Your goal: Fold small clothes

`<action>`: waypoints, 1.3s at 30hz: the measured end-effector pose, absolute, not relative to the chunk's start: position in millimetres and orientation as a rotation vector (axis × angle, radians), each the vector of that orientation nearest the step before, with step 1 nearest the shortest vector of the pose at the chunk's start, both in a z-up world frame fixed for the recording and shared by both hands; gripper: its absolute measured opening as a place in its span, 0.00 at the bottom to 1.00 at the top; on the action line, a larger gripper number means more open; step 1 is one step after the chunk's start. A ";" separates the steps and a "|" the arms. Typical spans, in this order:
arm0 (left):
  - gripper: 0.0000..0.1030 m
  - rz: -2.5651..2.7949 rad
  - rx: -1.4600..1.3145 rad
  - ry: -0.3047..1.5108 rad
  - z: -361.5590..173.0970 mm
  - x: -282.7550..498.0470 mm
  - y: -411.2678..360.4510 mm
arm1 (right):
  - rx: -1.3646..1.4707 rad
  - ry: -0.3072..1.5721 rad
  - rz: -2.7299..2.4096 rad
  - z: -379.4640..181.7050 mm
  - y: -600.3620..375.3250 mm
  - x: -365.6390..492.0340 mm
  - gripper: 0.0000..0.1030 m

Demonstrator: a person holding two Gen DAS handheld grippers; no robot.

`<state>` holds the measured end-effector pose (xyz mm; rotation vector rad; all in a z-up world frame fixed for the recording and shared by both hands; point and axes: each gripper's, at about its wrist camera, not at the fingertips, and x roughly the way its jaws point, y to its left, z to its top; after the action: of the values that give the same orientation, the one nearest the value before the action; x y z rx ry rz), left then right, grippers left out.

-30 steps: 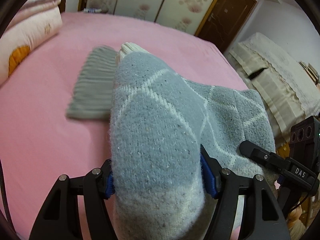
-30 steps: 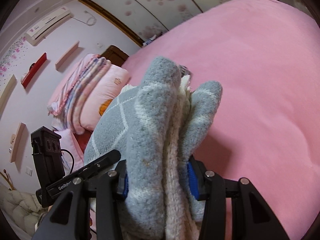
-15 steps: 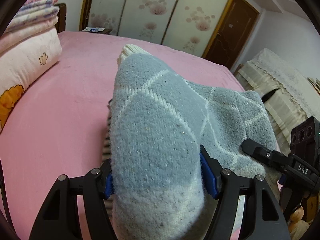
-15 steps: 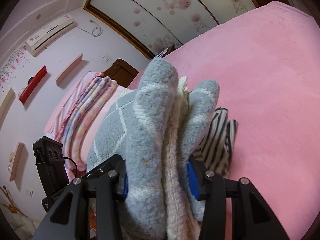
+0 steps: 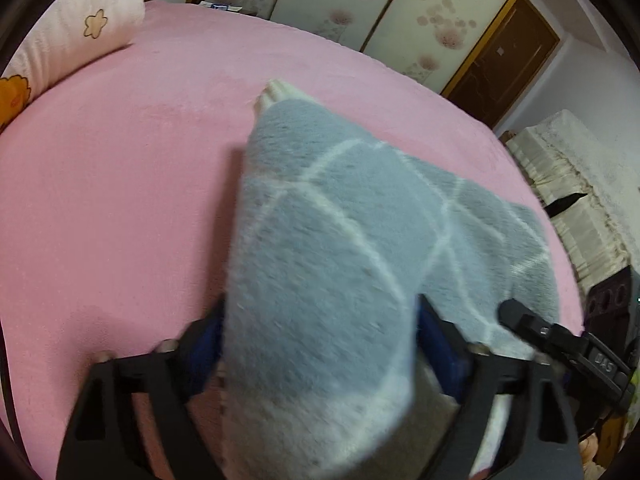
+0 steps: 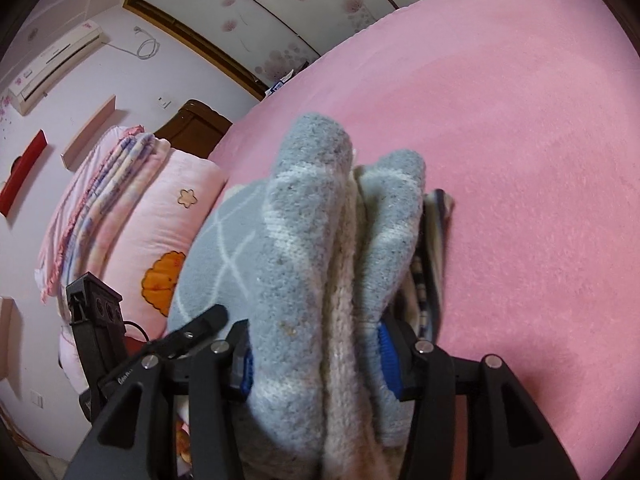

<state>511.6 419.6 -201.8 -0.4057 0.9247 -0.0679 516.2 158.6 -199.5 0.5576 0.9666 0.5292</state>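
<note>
1. The folded grey sweater hides most of what lies beneath it; only a striped garment's edge shows on the pink bed.
2. Left hand-held gripper: jaws opening, blurred, sweater between them.
3. Right hand-held gripper: jaws opening, pads touching the sweater's folds.

Pink bedspread, flowered pillow, wall air conditioner, perhaps wardrobe doors
</note>
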 end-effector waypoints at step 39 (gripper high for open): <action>1.00 0.003 -0.033 0.778 -20.9 240.5 222.4 | 0.132 0.829 0.377 3.6 11.1 235.9 0.71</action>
<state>240.5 222.4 -20.9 -0.0333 0.7778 0.0034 235.9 11.1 3.6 0.1321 0.8289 0.3771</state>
